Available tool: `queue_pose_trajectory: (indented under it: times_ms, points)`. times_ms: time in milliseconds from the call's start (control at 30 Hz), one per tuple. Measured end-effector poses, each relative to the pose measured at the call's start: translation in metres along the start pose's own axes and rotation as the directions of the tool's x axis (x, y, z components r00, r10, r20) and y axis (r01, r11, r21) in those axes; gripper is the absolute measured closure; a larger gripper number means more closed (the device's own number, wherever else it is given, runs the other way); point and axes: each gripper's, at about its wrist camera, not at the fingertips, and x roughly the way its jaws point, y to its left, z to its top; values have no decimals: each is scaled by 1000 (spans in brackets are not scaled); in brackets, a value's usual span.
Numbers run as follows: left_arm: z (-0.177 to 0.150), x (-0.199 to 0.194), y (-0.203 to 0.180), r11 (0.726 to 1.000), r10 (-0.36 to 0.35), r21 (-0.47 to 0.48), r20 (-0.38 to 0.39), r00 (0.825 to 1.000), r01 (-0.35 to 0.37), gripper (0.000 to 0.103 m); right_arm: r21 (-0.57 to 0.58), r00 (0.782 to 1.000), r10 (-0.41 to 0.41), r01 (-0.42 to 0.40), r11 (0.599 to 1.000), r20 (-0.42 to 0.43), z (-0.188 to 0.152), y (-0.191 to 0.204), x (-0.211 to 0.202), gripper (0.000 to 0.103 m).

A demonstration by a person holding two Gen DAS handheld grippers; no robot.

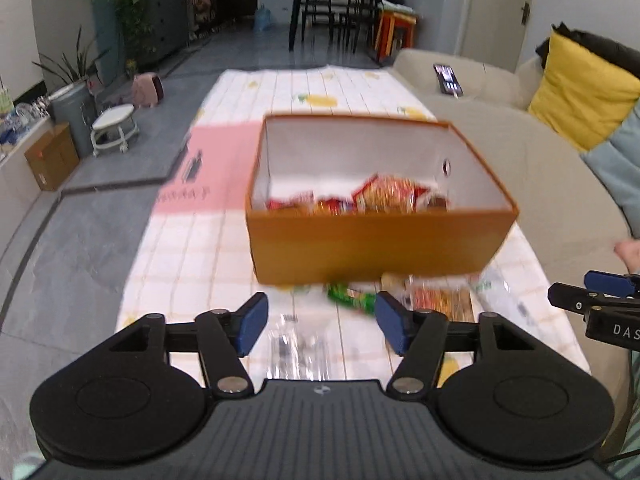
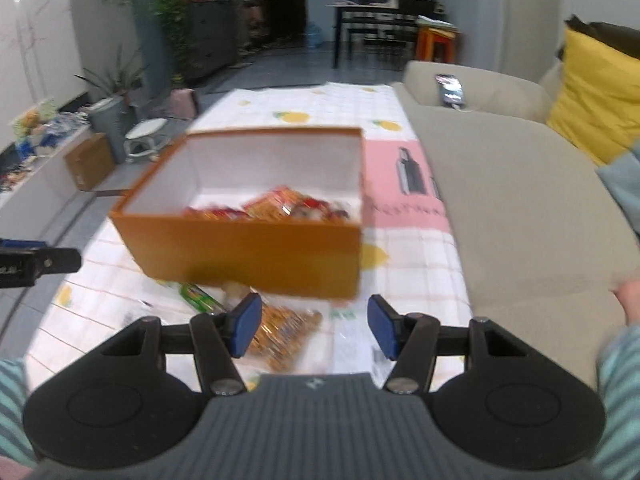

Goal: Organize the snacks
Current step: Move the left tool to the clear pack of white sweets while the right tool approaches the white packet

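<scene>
Snack packets half-sorted into an orange box [image 1: 372, 244]

Left gripper [image 1: 322, 322] and right gripper [image 2: 314, 326] hover wide apart, empty, over loose snack packets [image 2: 280, 336] on the tablecloth [image 1: 192, 248].

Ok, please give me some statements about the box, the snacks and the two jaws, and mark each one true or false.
1. The orange box already holds some snack packets. True.
2. The box is closed by a lid. False: it is open at the top.
3. A green packet lies on the tablecloth outside the box. True.
4. The left gripper is clamped on a packet. False: its jaws stand open with nothing between them.
5. The right gripper has open jaws, an orange packet lying below them. True.
6. A phone lies inside the box. False: it lies on the sofa.
</scene>
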Motion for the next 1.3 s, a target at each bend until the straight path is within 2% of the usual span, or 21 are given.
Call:
queue_pose_trajectory:
  times_ms: [33,133,233,400,733,1067,1300]
  points:
    - [-5,3,1,1000,4,-3,-9,1000,-4,25,13,1000,-13,13,1000,-8,-7,-2,3,34]
    - [-17,15,1,999,33,-7,-56,998,-33,24,37,998,-60,61,997,-31,-27,-8,14,34]
    - [-24,27,2,999,36,-20,-91,995,-38,24,38,994,-73,76,996,-79,-39,-11,23,34]
    - [-31,42,8,998,42,-39,-127,991,-47,18,36,991,-80,84,996,-105,-35,-16,42,34]
    - [-38,83,11,997,77,-4,-217,973,-79,18,5,987,-74,75,997,-145,-33,-15,73,32]
    - [-44,105,15,995,102,10,-210,972,-102,18,-9,982,-80,80,997,-173,-17,-25,113,32]
    - [-48,113,14,997,83,21,-226,971,-80,18,-45,976,-85,78,996,-199,-13,-24,140,32]
